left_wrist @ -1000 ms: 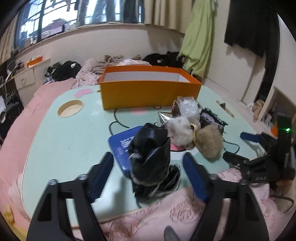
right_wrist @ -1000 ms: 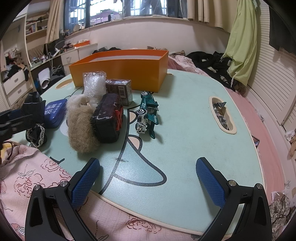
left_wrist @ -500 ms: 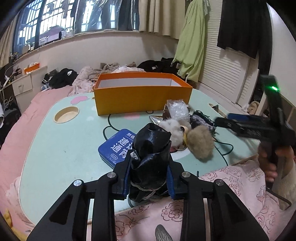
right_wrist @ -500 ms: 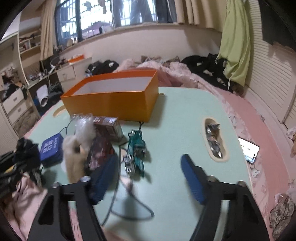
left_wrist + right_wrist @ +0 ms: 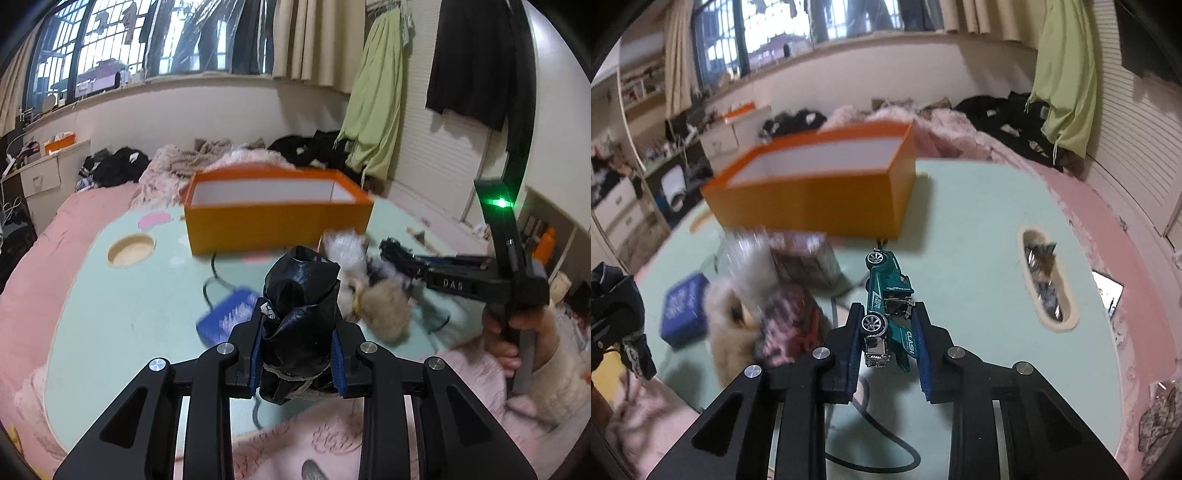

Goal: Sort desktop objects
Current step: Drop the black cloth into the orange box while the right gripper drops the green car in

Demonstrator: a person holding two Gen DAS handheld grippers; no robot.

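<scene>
My left gripper [image 5: 298,332] grips a crumpled black leather bundle with lace trim [image 5: 299,291]; its jaws are closing, the blue pads press both sides, and the bundle is held above the mint table [image 5: 122,317]. In the right wrist view my right gripper [image 5: 886,332] has a green toy car [image 5: 888,291] between its pads, jaws closing and pressing it. An open orange box [image 5: 277,221] [image 5: 812,199] stands at the table's far side. The left-held bundle [image 5: 617,302] shows at that view's left edge.
A blue tin [image 5: 225,317], tan and white fur balls [image 5: 388,310], a dark red-black item [image 5: 790,325] and a wrapped packet lie between the grippers. A black cable [image 5: 879,443] crosses the table. A slot with foil scraps [image 5: 1045,280] is at the right, a round recess [image 5: 131,249] at the left.
The left jaws closed on the black bundle and raised it off the table. The right gripper moved forward and left to the toy car, and its jaws closed around it.
</scene>
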